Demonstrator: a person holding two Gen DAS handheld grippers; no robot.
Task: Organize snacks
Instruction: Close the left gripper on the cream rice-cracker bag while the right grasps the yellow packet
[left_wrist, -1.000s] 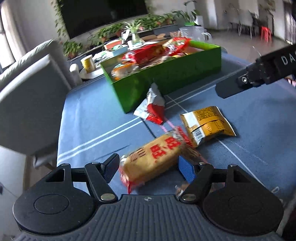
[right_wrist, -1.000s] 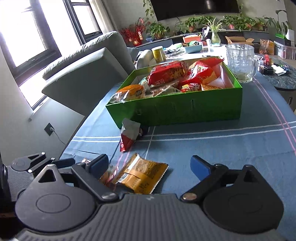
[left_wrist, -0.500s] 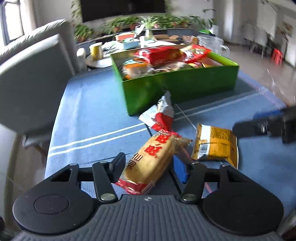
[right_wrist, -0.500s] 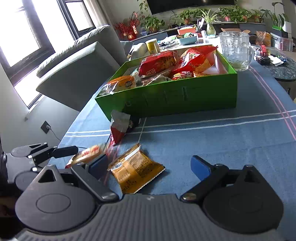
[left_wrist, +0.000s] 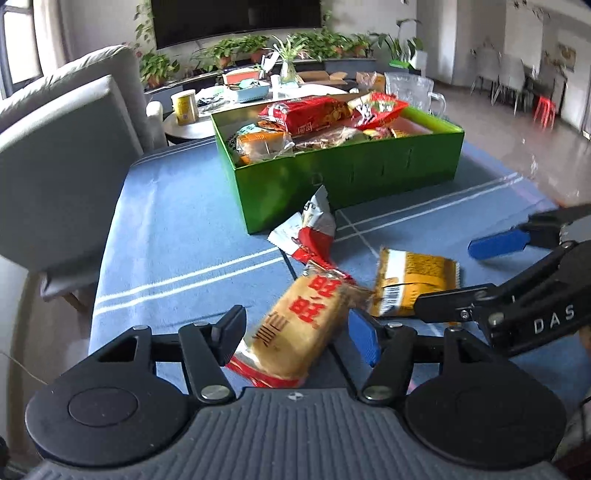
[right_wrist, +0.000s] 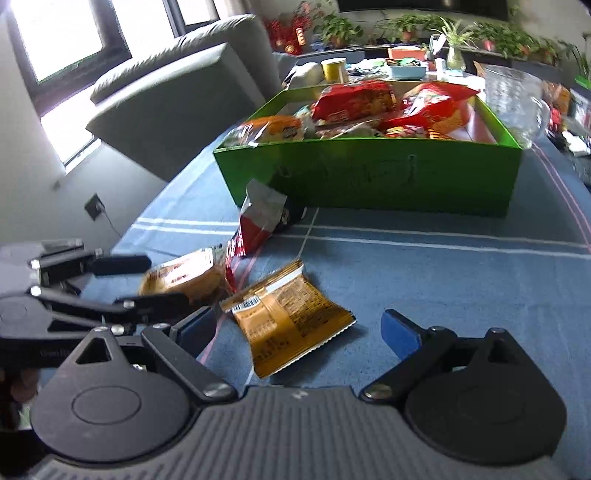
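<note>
Left wrist view: left gripper (left_wrist: 295, 332) jaws opening around bread pack (left_wrist: 299, 325), long axis running forward; right gripper (right_wrist: 299, 328) jaws released, straddling orange packet (right_wrist: 288, 317).

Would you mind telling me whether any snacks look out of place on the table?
Yes. Three packets lie loose on the blue tablecloth outside the green box: a red-and-white packet crumpled and propped against the box's near corner, an orange packet lying flat, and a yellow bread packet askew between the left gripper's opening jaws.
</note>
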